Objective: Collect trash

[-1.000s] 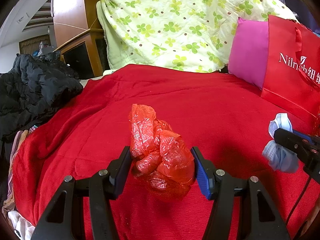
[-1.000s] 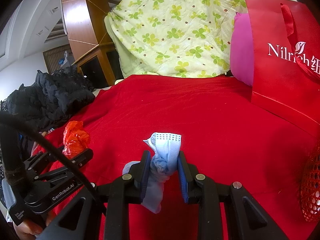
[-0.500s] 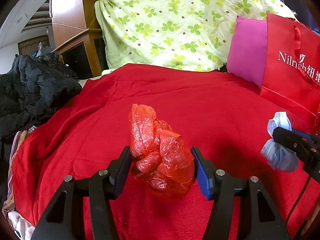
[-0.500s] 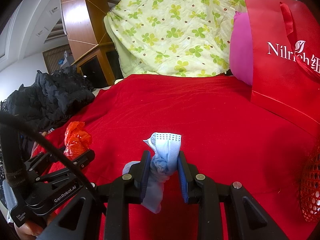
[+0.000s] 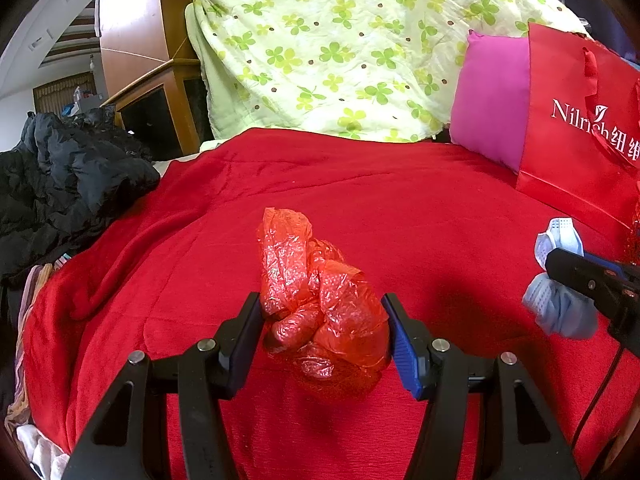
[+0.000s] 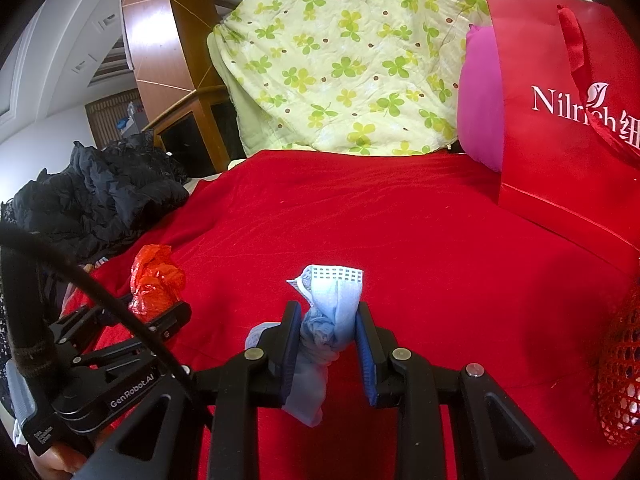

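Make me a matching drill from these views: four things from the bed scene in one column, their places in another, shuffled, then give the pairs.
Things:
1. crumpled red plastic bag
2. blue face mask
3. red paper bag
4. black jacket

Places:
A. far right, against the pink pillow
B. between the right gripper's pads
C. heaped at the bed's left edge
D. between the left gripper's pads

Pairs: 1-D, 2-B, 3-A, 4-C

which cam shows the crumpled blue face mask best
The right wrist view: the crumpled blue face mask sits centred and close, pinched between the right tongs. The left wrist view catches it only at the right edge, partly hidden behind those tongs.
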Available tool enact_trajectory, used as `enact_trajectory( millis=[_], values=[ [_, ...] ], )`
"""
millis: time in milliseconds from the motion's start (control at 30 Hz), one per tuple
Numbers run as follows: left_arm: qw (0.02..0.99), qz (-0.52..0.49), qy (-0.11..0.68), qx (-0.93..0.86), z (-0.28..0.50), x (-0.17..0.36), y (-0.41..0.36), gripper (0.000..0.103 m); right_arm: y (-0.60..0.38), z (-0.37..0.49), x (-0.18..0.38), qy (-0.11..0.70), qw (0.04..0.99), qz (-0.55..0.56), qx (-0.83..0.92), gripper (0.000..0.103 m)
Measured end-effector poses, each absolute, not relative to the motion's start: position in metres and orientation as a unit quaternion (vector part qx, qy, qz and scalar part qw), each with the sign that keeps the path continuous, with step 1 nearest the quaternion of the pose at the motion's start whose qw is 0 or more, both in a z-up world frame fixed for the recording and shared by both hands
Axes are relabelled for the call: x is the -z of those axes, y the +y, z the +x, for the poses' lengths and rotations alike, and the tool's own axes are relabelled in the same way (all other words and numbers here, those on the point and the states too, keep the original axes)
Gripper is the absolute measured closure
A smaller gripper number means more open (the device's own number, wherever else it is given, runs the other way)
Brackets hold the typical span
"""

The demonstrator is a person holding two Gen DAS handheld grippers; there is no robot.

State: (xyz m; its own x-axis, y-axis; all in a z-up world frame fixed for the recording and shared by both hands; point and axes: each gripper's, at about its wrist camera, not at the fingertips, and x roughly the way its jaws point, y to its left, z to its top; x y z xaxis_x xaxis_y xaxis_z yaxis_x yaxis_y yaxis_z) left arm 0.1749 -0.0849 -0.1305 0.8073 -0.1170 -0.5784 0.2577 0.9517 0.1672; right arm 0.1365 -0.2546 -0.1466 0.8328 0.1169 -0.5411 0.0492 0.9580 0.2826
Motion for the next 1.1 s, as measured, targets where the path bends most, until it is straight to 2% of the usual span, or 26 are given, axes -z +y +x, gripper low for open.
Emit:
enact_trajectory(
  millis=[1100],
  values=[
    [0.935,0.151,0.295,0.128,0.176,0.137,-0.095,0.041,-0.273,0.119,0.139,0.275,0.951,0.145,-0.002,0.075]
  ],
)
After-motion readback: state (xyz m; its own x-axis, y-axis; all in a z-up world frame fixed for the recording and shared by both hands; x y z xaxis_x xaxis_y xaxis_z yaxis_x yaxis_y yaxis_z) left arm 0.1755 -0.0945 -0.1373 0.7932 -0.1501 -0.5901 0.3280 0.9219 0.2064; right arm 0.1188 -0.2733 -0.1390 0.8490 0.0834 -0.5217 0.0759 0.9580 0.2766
